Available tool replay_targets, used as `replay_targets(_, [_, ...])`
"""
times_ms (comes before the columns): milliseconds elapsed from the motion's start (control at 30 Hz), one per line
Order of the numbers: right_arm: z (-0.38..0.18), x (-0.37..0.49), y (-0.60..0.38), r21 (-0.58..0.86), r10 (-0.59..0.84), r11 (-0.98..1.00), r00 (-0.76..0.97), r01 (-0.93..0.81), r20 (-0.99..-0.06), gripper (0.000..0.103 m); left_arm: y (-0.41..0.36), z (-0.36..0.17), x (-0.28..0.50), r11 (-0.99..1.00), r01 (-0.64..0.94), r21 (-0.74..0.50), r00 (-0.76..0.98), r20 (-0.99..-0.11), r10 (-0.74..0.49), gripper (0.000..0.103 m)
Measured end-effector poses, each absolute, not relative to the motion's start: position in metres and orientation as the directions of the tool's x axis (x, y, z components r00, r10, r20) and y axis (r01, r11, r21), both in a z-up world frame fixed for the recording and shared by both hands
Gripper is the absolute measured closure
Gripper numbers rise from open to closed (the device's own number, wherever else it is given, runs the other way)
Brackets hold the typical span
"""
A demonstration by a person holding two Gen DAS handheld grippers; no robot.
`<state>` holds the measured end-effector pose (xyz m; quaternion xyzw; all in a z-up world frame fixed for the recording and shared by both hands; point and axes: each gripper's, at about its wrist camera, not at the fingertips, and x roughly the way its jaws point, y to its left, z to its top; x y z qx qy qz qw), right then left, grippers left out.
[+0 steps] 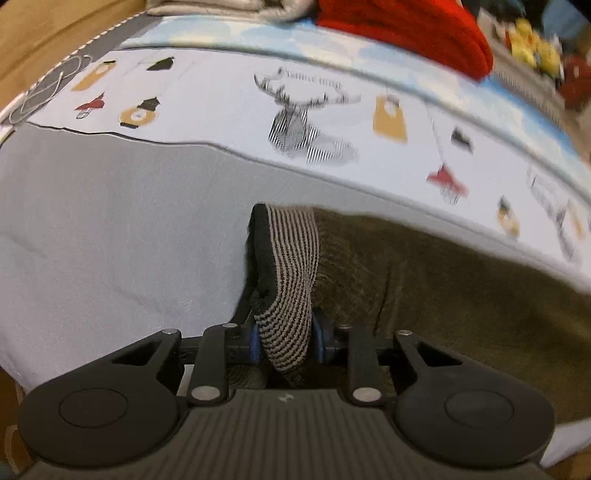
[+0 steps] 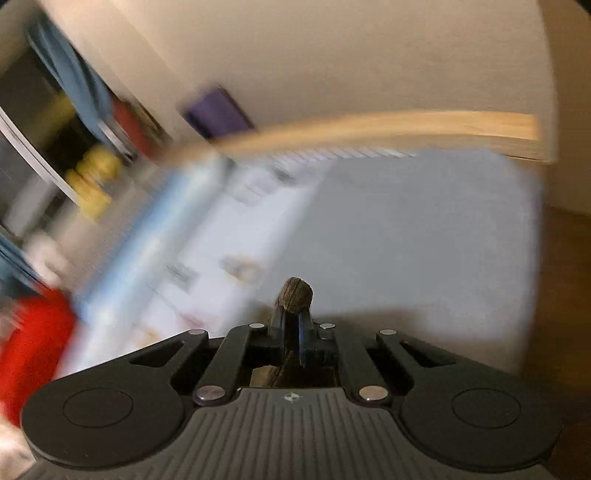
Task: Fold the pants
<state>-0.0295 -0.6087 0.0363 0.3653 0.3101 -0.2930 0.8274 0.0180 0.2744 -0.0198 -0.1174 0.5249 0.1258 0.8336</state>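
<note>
- The bed [image 1: 110, 229] fills most of both views, covered by a plain grey sheet nearest the cameras.
- A white cover [image 1: 221, 110] printed with a deer head, tags and small lantern shapes lies across the bed beyond the grey sheet; in the right wrist view it is heavily blurred [image 2: 207, 236].
- The pants [image 1: 443, 295], olive-brown and ribbed like corduroy, lie spread on the bed to the right of the left hand-held gripper, reaching up to the edge of the printed cover.
- A red garment [image 1: 406, 29] sits at the far side of the bed, next to a folded beige cloth [image 1: 229, 7]; the red one also shows as a blur at the left edge of the right wrist view [image 2: 33, 347].
- The left hand-held gripper [image 1: 286, 338] is closed tight on the striped black-and-beige waistband [image 1: 291, 266] of the pants, which stands up between its blue-padded fingers.
- The right hand-held gripper [image 2: 293, 325] is pinched shut on a small fold of the pants [image 2: 295, 295], a brown nub poking out above its fingertips, held over the grey sheet.
</note>
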Motion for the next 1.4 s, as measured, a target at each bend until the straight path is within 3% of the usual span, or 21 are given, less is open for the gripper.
replay_targets(67, [0.002, -0.027, -0.616, 0.307, -0.191, 0.566, 0.484, 0.765, -0.854, 0.097, 0.280, -0.034, 0.019, 0.939, -0.339, -0.050, 0.350, -0.934, 0.077, 0.074])
replay_targets(133, [-0.024, -0.031, -0.627, 0.275, -0.140, 0.528, 0.402, 0.803, -0.905, 0.097, 0.284, -0.036, 0.018, 0.937, -0.342, -0.062, 0.345, -0.936, 0.064, 0.074])
replay_targets(333, [-0.012, -0.022, -0.624, 0.278, -0.181, 0.632, 0.487, 0.723, -0.854, 0.097, 0.279, -0.012, 0.002, 0.930, -0.349, -0.116, 0.442, -0.895, 0.054, 0.077])
replay_targets(533, [-0.044, -0.020, -0.633, 0.164, -0.166, 0.586, 0.316, 0.794, -0.934, 0.094, 0.285, -0.029, 0.004, 0.925, -0.364, -0.109, 0.364, -0.931, 0.033, 0.075])
replay_targets(567, [-0.042, -0.021, -0.630, 0.145, -0.183, 0.601, 0.312, 0.786, -0.932, 0.092, 0.285, -0.030, 0.003, 0.930, -0.354, -0.102, 0.359, -0.933, 0.035, 0.071])
replay_targets(633, [-0.033, -0.015, -0.624, 0.086, -0.243, 0.628, 0.300, 0.774, -0.923, 0.073, 0.282, -0.029, 0.004, 0.935, -0.352, -0.042, 0.350, -0.932, 0.089, 0.059])
replay_targets(700, [-0.016, -0.010, -0.615, -0.002, -0.362, 0.643, 0.302, 0.766, -0.882, 0.070, 0.279, -0.018, 0.003, 0.939, -0.344, 0.010, 0.398, -0.904, 0.155, 0.050])
replay_targets(767, [0.001, -0.007, -0.600, -0.025, -0.426, 0.691, 0.379, 0.722, -0.822, 0.069, 0.272, -0.003, 0.002, 0.939, -0.337, 0.064, 0.465, -0.856, 0.225, 0.048])
replay_targets(867, [0.017, -0.002, -0.575, 0.056, -0.341, 0.816, 0.556, 0.576, -0.758, 0.069, 0.255, 0.010, 0.004, 0.966, -0.258, 0.020, 0.567, -0.806, 0.168, 0.048])
replay_targets(933, [0.014, 0.007, -0.560, 0.161, -0.165, 0.888, 0.624, 0.432, -0.764, 0.069, 0.241, 0.009, 0.008, 0.984, -0.174, -0.037, 0.587, -0.806, 0.074, 0.048])
replay_targets(1033, [-0.007, 0.023, -0.536, 0.283, 0.099, 0.925, 0.561, 0.252, -0.822, 0.067, 0.216, -0.009, 0.017, 0.998, -0.033, -0.052, 0.521, -0.853, -0.027, 0.048])
replay_targets(1167, [-0.056, 0.038, -0.514, 0.119, 0.060, 0.970, 0.264, 0.210, -0.963, 0.068, 0.194, -0.068, 0.020, 0.989, 0.116, 0.098, 0.231, -0.970, 0.069, 0.041])
replay_targets(1267, [-0.038, 0.046, -0.524, 0.195, 0.075, 0.937, 0.376, 0.291, -0.923, 0.067, 0.193, -0.061, 0.018, 0.986, 0.128, 0.106, 0.261, -0.963, 0.070, 0.041])
replay_targets(1400, [-0.017, 0.060, -0.534, 0.357, 0.094, 0.852, 0.557, 0.383, -0.825, 0.040, 0.207, -0.046, 0.023, 0.997, 0.037, 0.061, 0.331, -0.943, 0.046, 0.041])
